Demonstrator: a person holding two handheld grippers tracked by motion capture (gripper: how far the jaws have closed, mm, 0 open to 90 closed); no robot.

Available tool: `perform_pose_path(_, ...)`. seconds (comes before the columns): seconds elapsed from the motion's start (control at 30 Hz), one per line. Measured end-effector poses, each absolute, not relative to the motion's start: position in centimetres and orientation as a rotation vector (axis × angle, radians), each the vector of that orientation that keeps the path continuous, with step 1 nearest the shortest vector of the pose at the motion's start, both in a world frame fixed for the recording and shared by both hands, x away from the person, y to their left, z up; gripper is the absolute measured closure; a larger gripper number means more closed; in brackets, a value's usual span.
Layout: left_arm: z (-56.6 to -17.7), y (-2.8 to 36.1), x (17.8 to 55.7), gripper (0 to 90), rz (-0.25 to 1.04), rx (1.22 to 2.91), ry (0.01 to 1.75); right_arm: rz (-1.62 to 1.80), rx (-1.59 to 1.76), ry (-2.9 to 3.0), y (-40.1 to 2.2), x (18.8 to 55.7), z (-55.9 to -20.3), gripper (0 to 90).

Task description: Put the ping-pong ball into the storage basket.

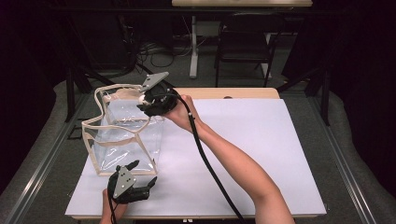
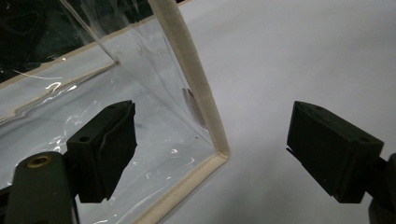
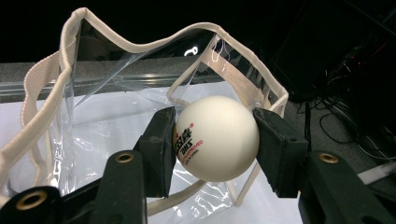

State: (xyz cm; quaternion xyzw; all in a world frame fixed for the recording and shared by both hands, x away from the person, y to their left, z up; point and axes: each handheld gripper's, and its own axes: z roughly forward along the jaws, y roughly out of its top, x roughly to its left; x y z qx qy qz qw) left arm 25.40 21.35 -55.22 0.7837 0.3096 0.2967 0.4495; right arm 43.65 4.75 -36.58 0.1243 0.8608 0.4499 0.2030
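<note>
White bench (image 1: 261, 154) carries clear bag (image 1: 123, 140) at left. Right tongs (image 3: 215, 140) pinch white ball (image 3: 217, 138) above bag's open top. Left tongs (image 2: 210, 154) spread wide, straddling bag's near corner.

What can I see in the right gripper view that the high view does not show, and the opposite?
The right gripper view alone shows red print on the white ball and both pads pressing its sides. The high view alone shows the left tongs open near the bag's front corner, the white table sheet, and a chair behind. Both show the clear bag with cream trim and the right tongs at its top.
</note>
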Motion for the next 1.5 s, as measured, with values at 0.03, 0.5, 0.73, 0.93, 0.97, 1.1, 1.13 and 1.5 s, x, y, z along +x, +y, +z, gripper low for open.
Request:
perform_pose_path(0.03, -55.2, 21.4, 25.4, 15.9, 0.734, 1.938, 0.766, 1.256, 0.346, 2.403, 4.8, 43.6, -36.6, 50.9)
perform_pose_path(0.5, -55.2, 21.3, 25.4, 15.8, 0.733, 1.938, 0.766, 1.257, 0.331, 2.421, 5.7, 43.2, -36.9, 50.8)
perform_pose_path(0.73, -55.2, 21.4, 25.4, 15.8, 0.735, 1.937, 0.768, 1.255, 0.325, 2.433, 6.2, 43.0, -37.1, 50.9)
perform_pose_path(0.93, -55.2, 21.3, 25.4, 15.9, 0.732, 1.937, 0.765, 1.256, 0.319, 2.439, 6.4, 42.9, -37.2, 50.8)
perform_pose_path(0.97, -55.2, 21.3, 25.4, 15.9, 0.732, 1.936, 0.765, 1.252, 0.318, 2.445, 6.5, 42.9, -37.3, 50.8)
perform_pose_path(1.1, -55.2, 21.3, 25.4, 15.8, 0.733, 1.938, 0.763, 1.248, 0.315, 2.45, 6.7, 42.8, -37.4, 50.8)
perform_pose_path(1.13, -55.2, 21.3, 25.4, 15.8, 0.732, 1.936, 0.765, 1.248, 0.312, 2.453, 6.7, 42.8, -37.4, 50.8)
perform_pose_path(1.5, -55.2, 21.3, 25.4, 15.9, 0.732, 1.936, 0.767, 1.244, 0.307, 2.475, 6.9, 42.5, -37.5, 50.8)
